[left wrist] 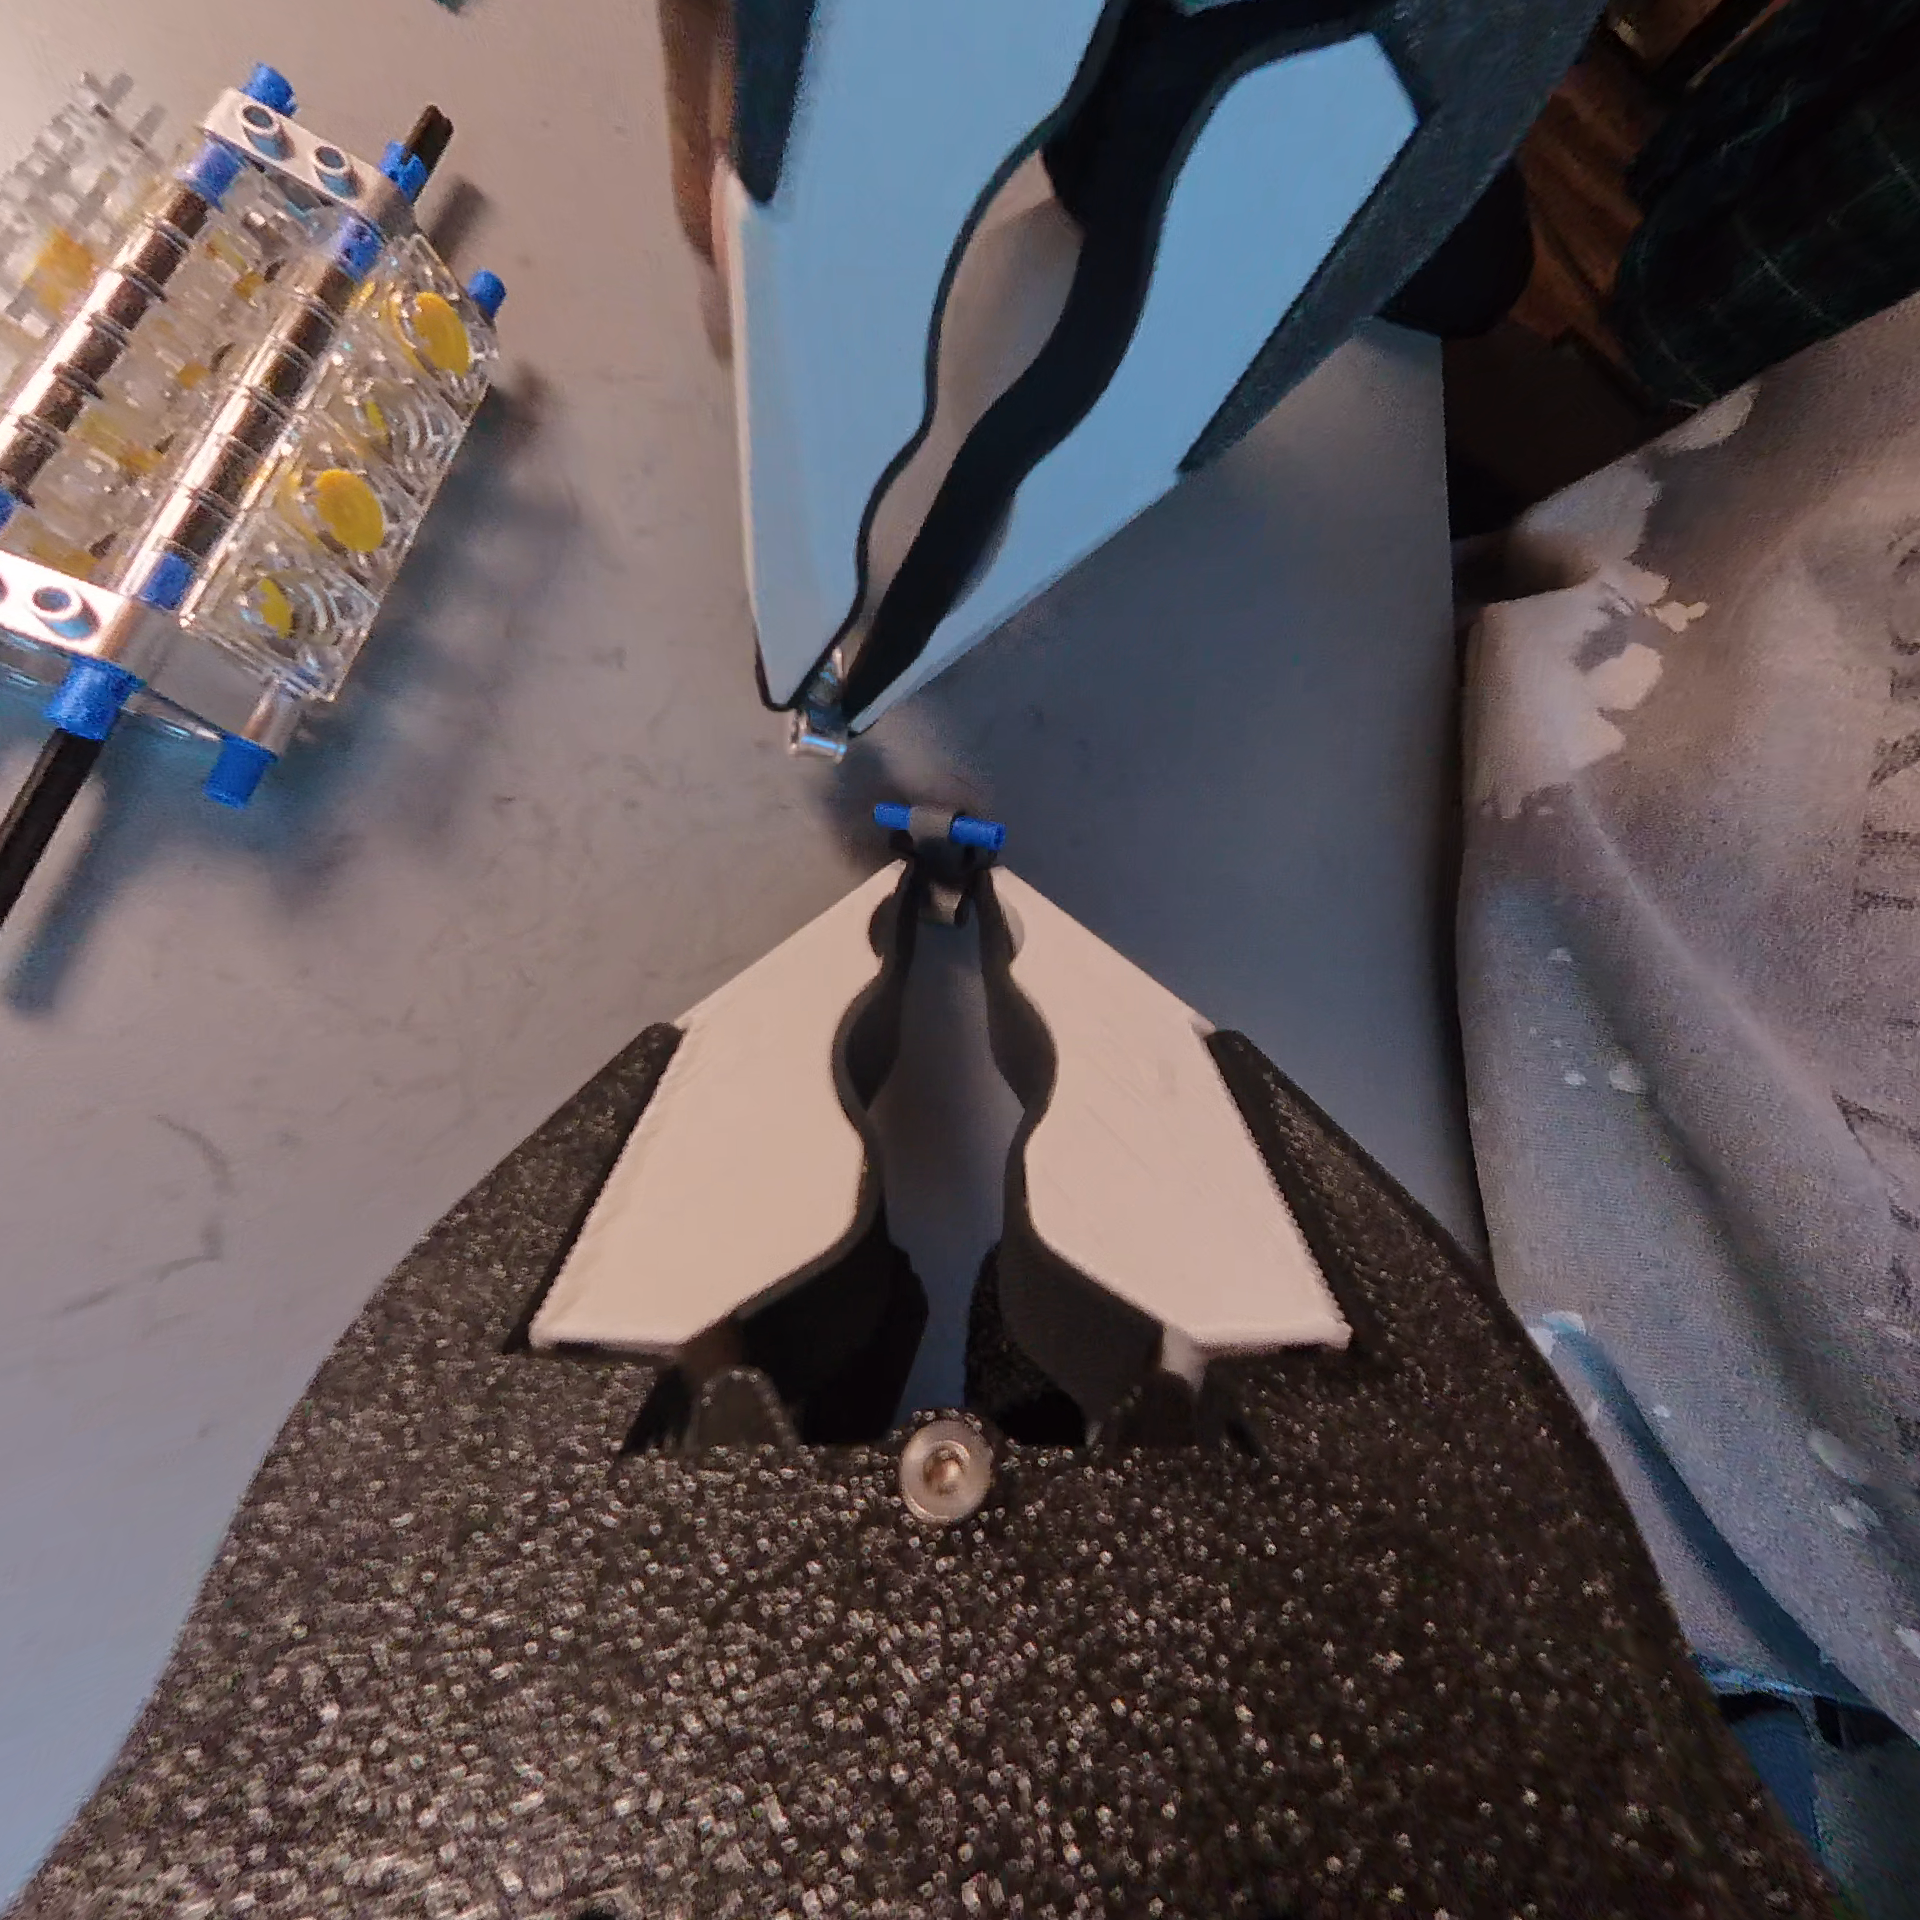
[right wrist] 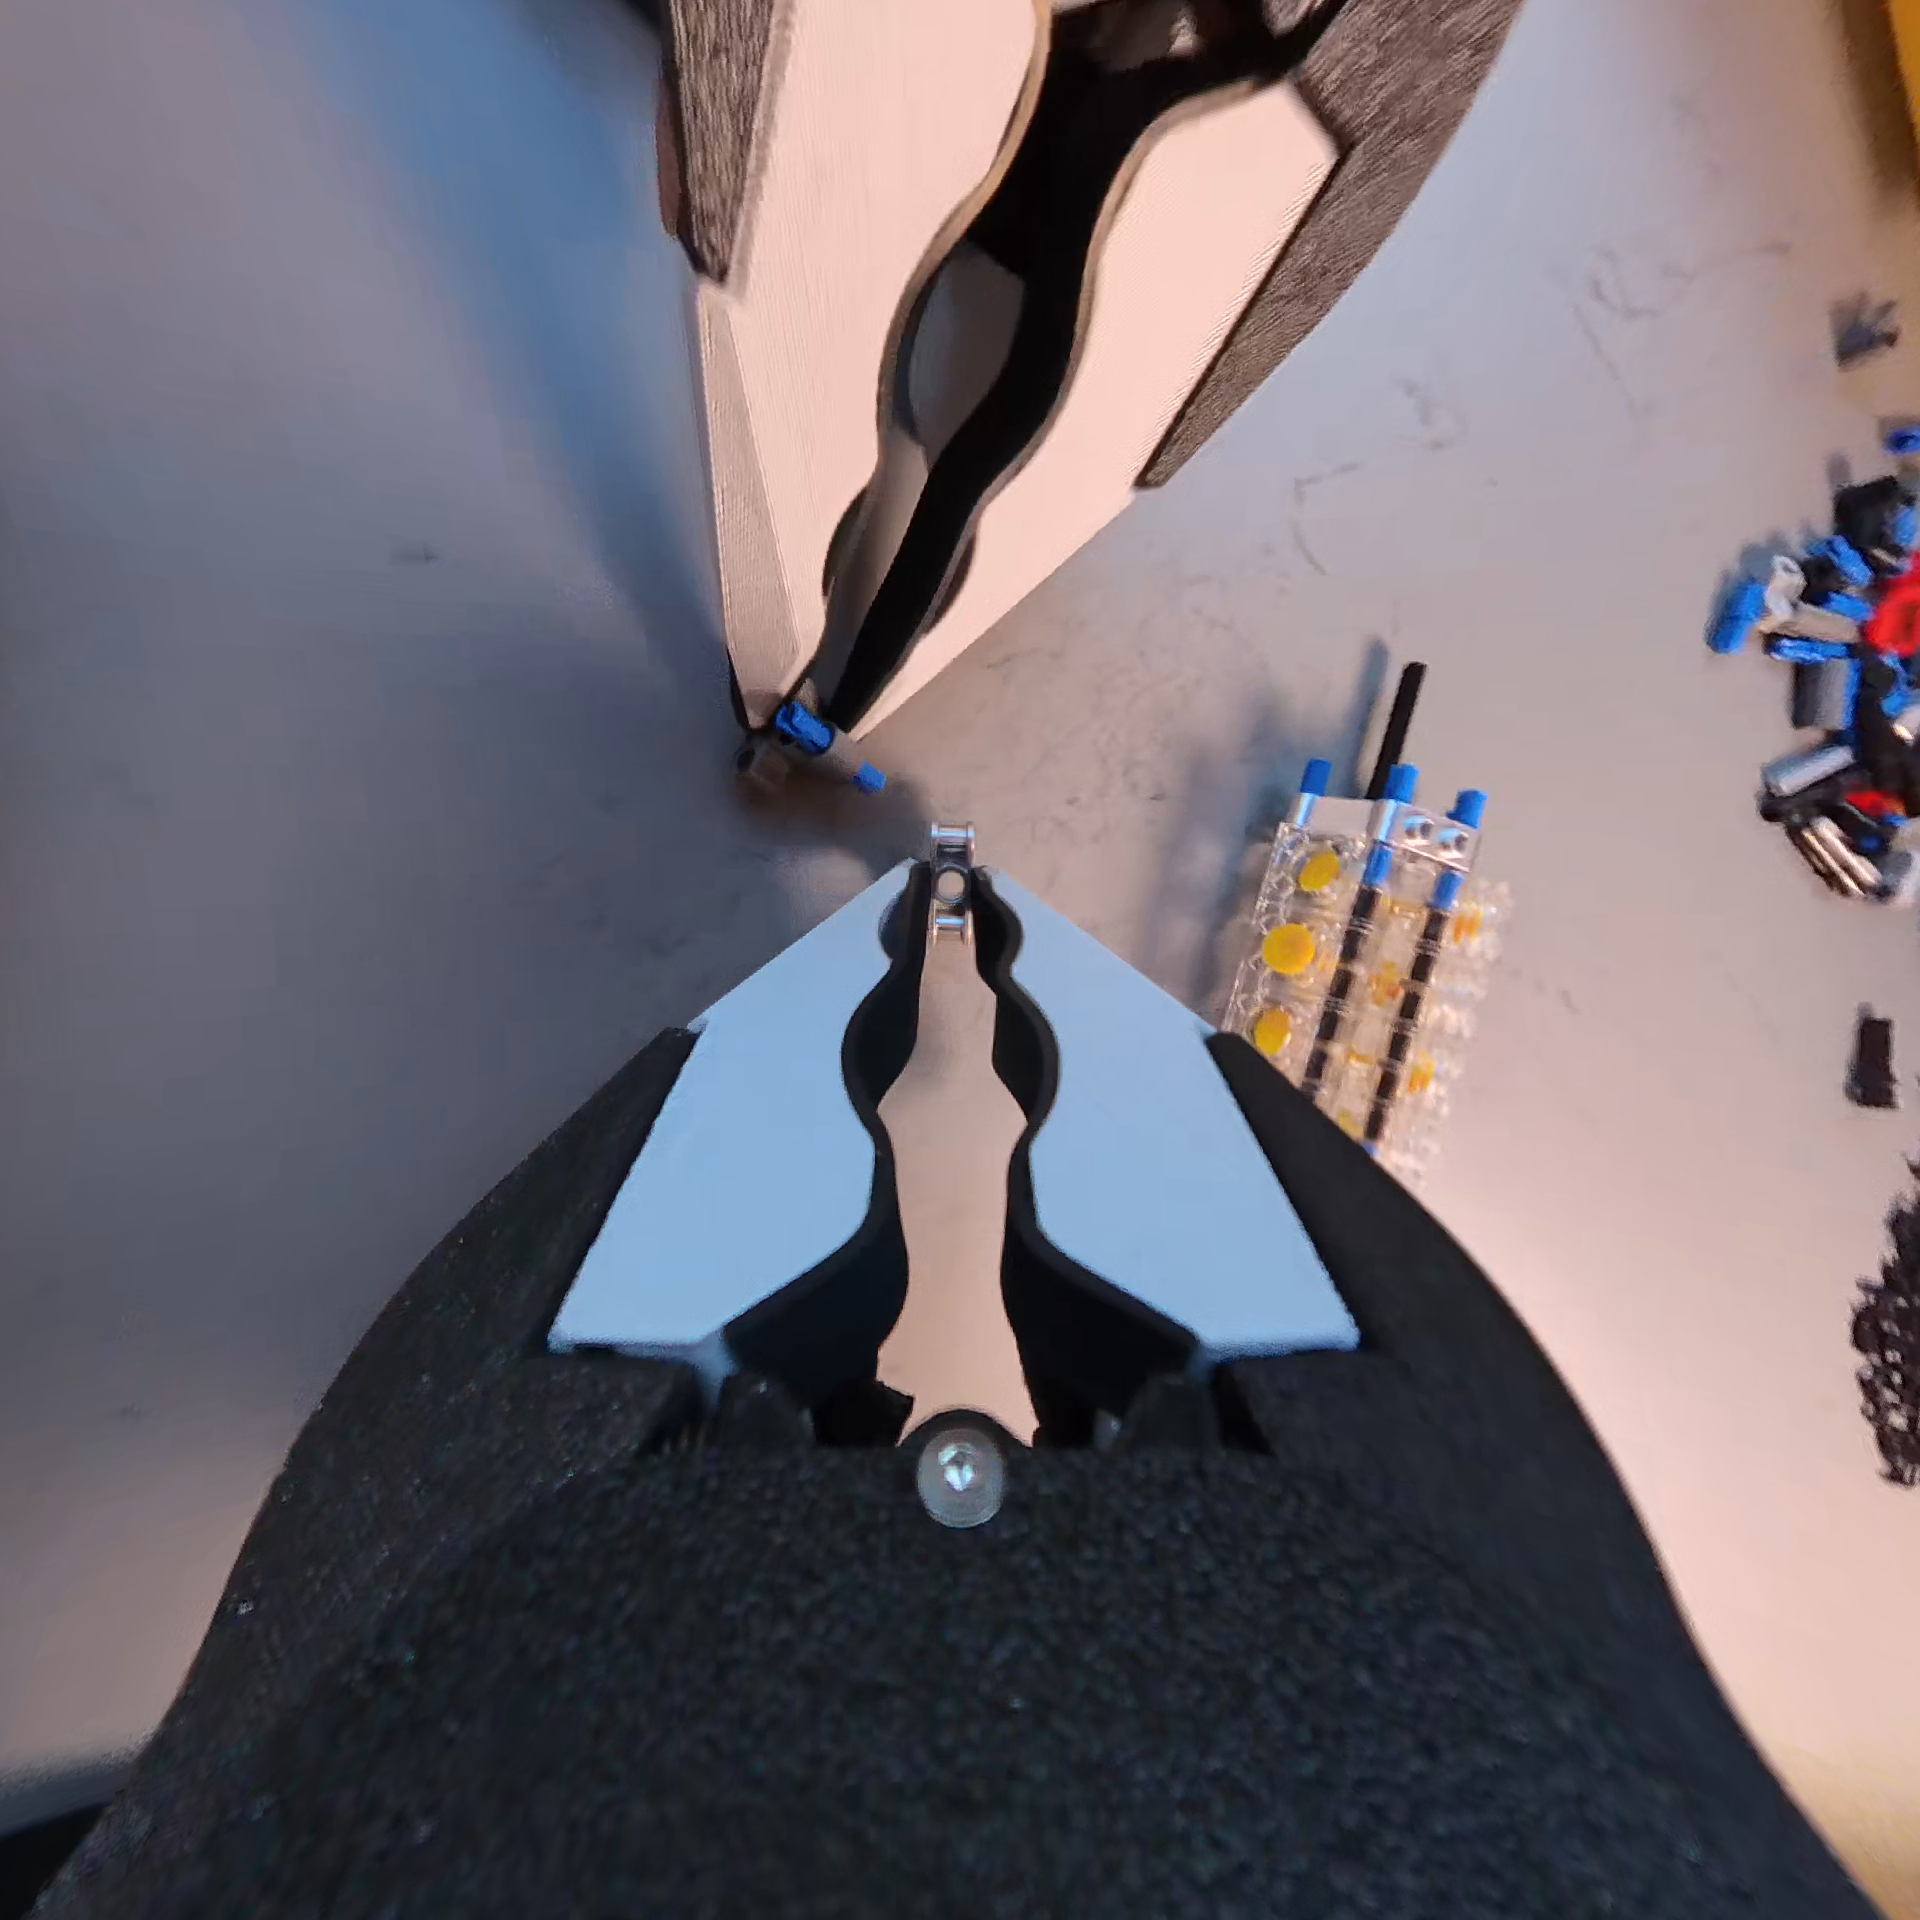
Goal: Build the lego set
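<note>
Blue pin (left wrist: 982, 831), run crosswise through a small grey sleeve (left wrist: 943, 844), pinched at the very tips of the left hand-held gripper (left wrist: 938, 883). Jaws nearly closed, gripping the sleeve and not the pin itself; both blue ends stick out free. Held just above the bare grey counter (left wrist: 416, 1039), well in from any edge that shows.

Facing it, tip to tip and just apart: right hand-held gripper (right wrist: 951, 871), likewise almost closed, clamped on a small silvery connector (right wrist: 949, 885) with a round hole through it.

Likely very light, stiff moulded plastic, smooth and a little slippery. Liable to twist or pop out of so small a grip. Probably best held by the sleeve's flat sides, square between the tips, leaving the pin ends clear. Not fragile, but easily lost if dropped.

Off to one side on the counter: a clear block assembly (right wrist: 1361, 966) with yellow discs, black axles and blue pins. Farther off, at the edge of the right wrist view, a loose pile of parts (right wrist: 1839, 665). In the left wrist view, a stained cloth (left wrist: 1662, 935) over one side of the counter.

Hard to make out: how deep the sleeve sits between the tips, whether the pin is fully seated, and the connector's far end. Pile blurred; assembly cut off by the frame in the left wrist view.
</note>
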The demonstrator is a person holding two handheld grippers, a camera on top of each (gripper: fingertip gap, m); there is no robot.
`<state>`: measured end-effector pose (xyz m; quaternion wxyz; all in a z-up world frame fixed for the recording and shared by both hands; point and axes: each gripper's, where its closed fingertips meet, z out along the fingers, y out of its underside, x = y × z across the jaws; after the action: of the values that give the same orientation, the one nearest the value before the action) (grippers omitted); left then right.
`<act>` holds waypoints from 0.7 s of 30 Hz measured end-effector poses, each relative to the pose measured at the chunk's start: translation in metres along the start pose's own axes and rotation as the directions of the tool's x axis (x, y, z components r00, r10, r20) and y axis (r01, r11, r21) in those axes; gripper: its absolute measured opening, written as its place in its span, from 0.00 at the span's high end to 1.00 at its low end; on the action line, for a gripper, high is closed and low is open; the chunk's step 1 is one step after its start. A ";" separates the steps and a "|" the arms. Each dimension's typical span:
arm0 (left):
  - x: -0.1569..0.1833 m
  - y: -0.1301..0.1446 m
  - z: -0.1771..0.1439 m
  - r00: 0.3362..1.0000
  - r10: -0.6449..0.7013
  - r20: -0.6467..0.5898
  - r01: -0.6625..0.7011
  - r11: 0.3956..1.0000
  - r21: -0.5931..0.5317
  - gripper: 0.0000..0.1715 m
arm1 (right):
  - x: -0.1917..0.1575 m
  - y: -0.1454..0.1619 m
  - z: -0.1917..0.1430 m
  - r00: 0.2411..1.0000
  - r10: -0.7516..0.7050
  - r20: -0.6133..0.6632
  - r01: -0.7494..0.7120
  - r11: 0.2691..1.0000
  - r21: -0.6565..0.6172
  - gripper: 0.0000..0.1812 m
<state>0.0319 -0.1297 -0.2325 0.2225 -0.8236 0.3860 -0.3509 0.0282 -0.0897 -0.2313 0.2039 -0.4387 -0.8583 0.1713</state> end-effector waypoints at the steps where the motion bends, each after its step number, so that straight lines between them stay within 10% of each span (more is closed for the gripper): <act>1: -0.001 -0.001 0.001 1.000 -0.009 0.005 0.009 1.000 0.004 0.95 | 0.000 -0.004 -0.006 0.999 0.028 -0.018 -0.027 0.999 0.021 0.97; 21: -0.003 -0.018 -0.004 0.947 -0.276 -0.167 0.294 0.951 0.099 0.96 | -0.007 -0.018 -0.015 0.971 -0.057 -0.234 0.055 0.998 -0.013 0.97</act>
<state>0.0362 -0.1165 -0.2199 0.1898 -0.8265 0.2561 -0.4640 0.0268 -0.1043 -0.2113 0.3069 -0.4320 -0.8409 0.1097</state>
